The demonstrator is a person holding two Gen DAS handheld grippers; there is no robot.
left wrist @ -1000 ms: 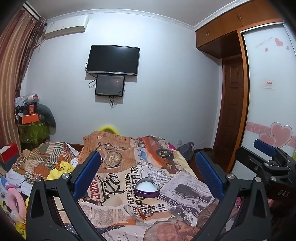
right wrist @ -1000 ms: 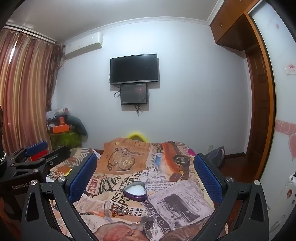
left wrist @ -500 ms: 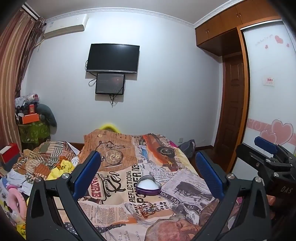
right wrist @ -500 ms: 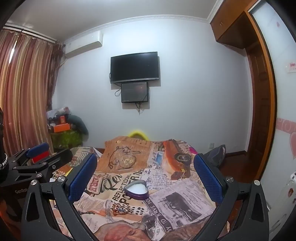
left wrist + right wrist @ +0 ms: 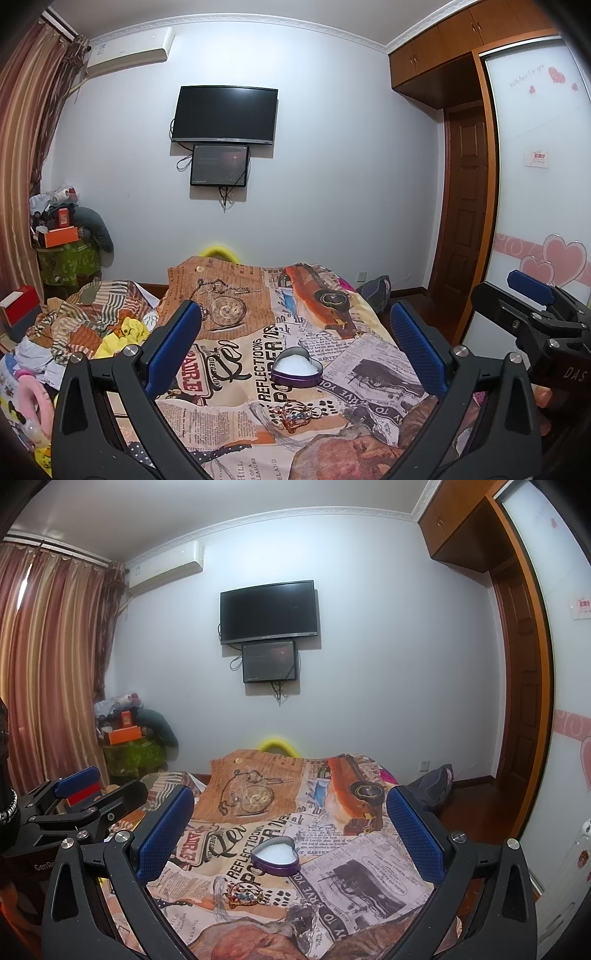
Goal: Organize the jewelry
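On the bed (image 5: 236, 373), your heart-shaped tin (image 5: 296, 367) lidless with white lining inside, jewelry tangle (image 5: 295, 415) just before it, left hand-held gripper (image 5: 295, 343) and right hand-held gripper (image 5: 290, 821) both spread wide, holding nothing.

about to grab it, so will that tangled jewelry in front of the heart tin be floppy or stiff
The jewelry looks like a tangle of thin chains and beads, so probably floppy and light, likely to dangle or snag. It lies on a soft bedspread, so pinching may catch fabric.
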